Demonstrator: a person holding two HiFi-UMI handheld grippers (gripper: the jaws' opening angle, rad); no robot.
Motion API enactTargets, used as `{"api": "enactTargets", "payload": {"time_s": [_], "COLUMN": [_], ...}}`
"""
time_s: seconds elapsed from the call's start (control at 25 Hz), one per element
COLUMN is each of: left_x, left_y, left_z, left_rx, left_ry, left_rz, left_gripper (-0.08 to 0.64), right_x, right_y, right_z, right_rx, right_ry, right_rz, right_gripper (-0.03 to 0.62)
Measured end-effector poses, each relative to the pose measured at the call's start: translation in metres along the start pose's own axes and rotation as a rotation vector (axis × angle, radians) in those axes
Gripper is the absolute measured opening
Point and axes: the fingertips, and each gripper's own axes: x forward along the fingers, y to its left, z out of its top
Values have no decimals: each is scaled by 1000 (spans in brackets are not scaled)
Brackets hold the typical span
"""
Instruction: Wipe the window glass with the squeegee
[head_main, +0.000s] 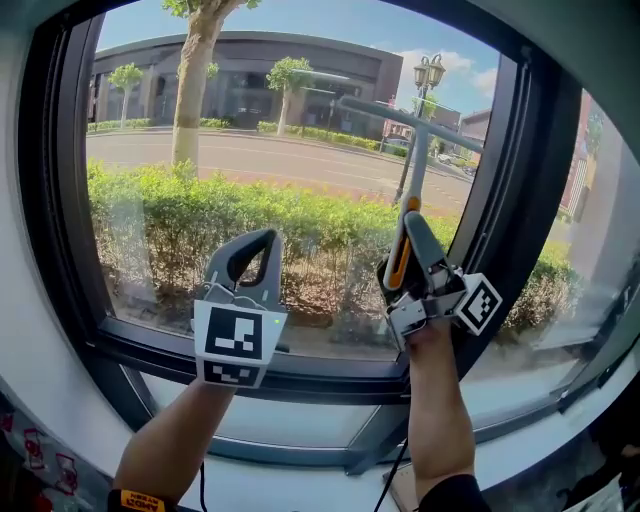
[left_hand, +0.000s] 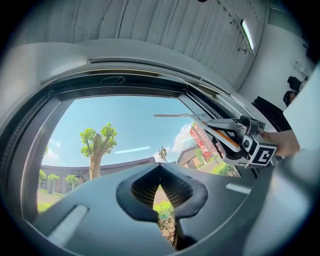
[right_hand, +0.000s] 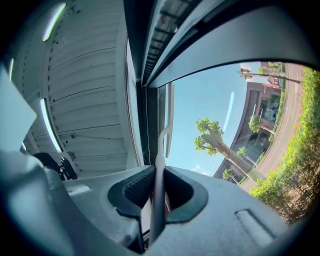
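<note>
The window glass (head_main: 200, 215) fills the head view inside a dark frame. A squeegee stands upright before the pane's right side, with its grey shaft (head_main: 418, 165) rising to a crossbar blade (head_main: 410, 115) near the top right. My right gripper (head_main: 408, 225) is shut on the squeegee's orange and grey handle. The right gripper view has that shaft (right_hand: 161, 150) pinched between the pads, and the blade (right_hand: 169, 117) lies beside the frame's upright. My left gripper (head_main: 255, 245) hangs in front of the lower middle of the glass, shut with nothing in it. It stands left of the squeegee and apart from it.
A dark upright post (head_main: 505, 200) bounds the pane on the right, with another pane (head_main: 590, 260) beyond it. The dark sill (head_main: 320, 375) runs below both grippers. Outside are a hedge, a tree and a road. A ribbed white ceiling (left_hand: 165, 30) is overhead.
</note>
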Motion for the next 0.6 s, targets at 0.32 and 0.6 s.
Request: {"api": "enactTargets", "payload": {"time_s": [0.32, 0.6], "left_x": [-3, -8], "left_y": [3, -5], "left_z": [-23, -36], "left_rx": [-25, -22], "left_ry": [34, 69], "left_rz": [16, 60], "left_gripper": [15, 15], "right_x": [-38, -49], "right_y": [-10, 2], "right_z": [-27, -19], "right_rx": [45, -78], "right_ry": [3, 20], "right_rz": [-19, -9], "right_gripper": [48, 48]}}
